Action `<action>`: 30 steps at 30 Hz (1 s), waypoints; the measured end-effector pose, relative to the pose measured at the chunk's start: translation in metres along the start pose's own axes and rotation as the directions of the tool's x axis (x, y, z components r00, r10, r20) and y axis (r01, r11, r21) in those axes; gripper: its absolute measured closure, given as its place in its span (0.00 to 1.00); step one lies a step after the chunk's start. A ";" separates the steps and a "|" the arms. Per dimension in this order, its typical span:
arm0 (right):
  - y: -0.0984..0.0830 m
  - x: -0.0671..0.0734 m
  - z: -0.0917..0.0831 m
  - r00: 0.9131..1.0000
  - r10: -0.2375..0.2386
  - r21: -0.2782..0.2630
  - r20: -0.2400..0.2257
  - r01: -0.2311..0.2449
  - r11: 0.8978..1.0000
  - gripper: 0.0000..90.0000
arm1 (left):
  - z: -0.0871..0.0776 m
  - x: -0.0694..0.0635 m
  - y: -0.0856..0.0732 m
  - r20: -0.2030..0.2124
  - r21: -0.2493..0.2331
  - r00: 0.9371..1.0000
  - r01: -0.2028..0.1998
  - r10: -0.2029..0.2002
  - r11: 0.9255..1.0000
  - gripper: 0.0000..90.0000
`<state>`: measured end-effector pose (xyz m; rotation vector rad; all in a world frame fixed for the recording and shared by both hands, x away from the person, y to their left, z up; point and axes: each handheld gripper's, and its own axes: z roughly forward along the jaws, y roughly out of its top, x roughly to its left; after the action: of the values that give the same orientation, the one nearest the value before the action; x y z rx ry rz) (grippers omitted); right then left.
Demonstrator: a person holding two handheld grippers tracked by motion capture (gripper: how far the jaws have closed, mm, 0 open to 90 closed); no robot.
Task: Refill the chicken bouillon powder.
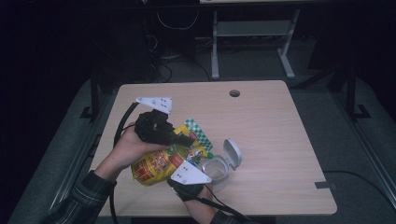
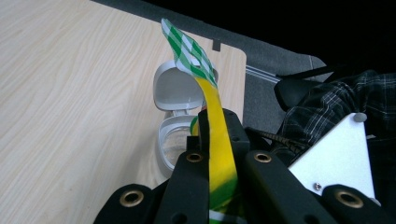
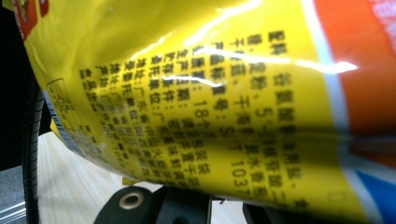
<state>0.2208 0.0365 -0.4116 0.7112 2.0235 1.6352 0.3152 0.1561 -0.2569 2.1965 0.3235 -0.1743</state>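
**Two tongs on one snack bag**

We hold the shiny yellow foil snack bag (image 1: 161, 163) above the pale wooden table (image 1: 275, 140). Our left gripper (image 2: 215, 140) pinches its green-checked top edge between pressed jaws. Our right gripper (image 1: 187, 179) sits under the bag's lower end, jaws closed on it. Just beside it stands the clear plastic jar (image 1: 217, 170), flip lid open.

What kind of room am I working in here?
Probably a lab or office workroom: a bare light wood-grain table with a cable hole, grey carpet floor, and a white metal desk frame with loose cables behind it, all dimly lit.
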 end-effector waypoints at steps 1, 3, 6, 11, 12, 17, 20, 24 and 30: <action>0.000 0.000 0.000 1.000 0.002 -0.001 0.000 -0.002 1.000 1.00 | 0.001 0.000 0.000 0.001 0.000 1.000 0.002 -0.002 1.000 1.00; 0.000 -0.001 -0.001 1.000 0.006 -0.002 0.002 -0.006 1.000 1.00 | 0.003 0.001 0.002 0.000 0.006 1.000 0.000 0.000 1.000 1.00; -0.001 -0.002 -0.001 1.000 0.013 -0.003 0.001 -0.013 1.000 1.00 | 0.006 0.002 0.004 0.004 0.024 1.000 0.003 -0.004 1.000 1.00; -0.002 -0.004 -0.001 1.000 0.027 -0.009 -0.002 -0.027 1.000 1.00 | 0.011 0.005 0.006 0.010 0.036 1.000 0.014 -0.014 0.999 1.00; -0.003 -0.004 -0.001 1.000 0.027 -0.012 -0.003 -0.027 1.000 1.00 | 0.012 0.005 0.007 0.010 0.044 1.000 0.016 -0.016 0.999 1.00; -0.004 -0.003 -0.003 1.000 0.025 -0.028 -0.005 -0.025 0.999 1.00 | 0.016 0.005 0.010 0.009 0.059 1.000 0.011 -0.012 0.998 1.00; -0.004 -0.003 -0.003 1.000 0.030 -0.034 -0.002 -0.030 0.999 1.00 | 0.018 0.006 0.011 0.004 0.068 1.000 0.013 -0.013 0.998 1.00; -0.005 -0.004 -0.003 0.999 0.040 -0.037 -0.003 -0.040 0.999 1.00 | 0.022 0.009 0.012 0.004 0.086 1.000 0.021 -0.022 0.996 1.00; -0.008 -0.005 -0.004 0.999 0.049 -0.050 -0.008 -0.050 0.998 1.00 | 0.027 0.011 0.015 0.013 0.116 1.000 0.025 -0.027 0.993 1.00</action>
<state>0.2214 0.0294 -0.4182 0.7438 1.9771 1.7125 0.3300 0.1277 -0.2641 2.3049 0.3413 -0.2286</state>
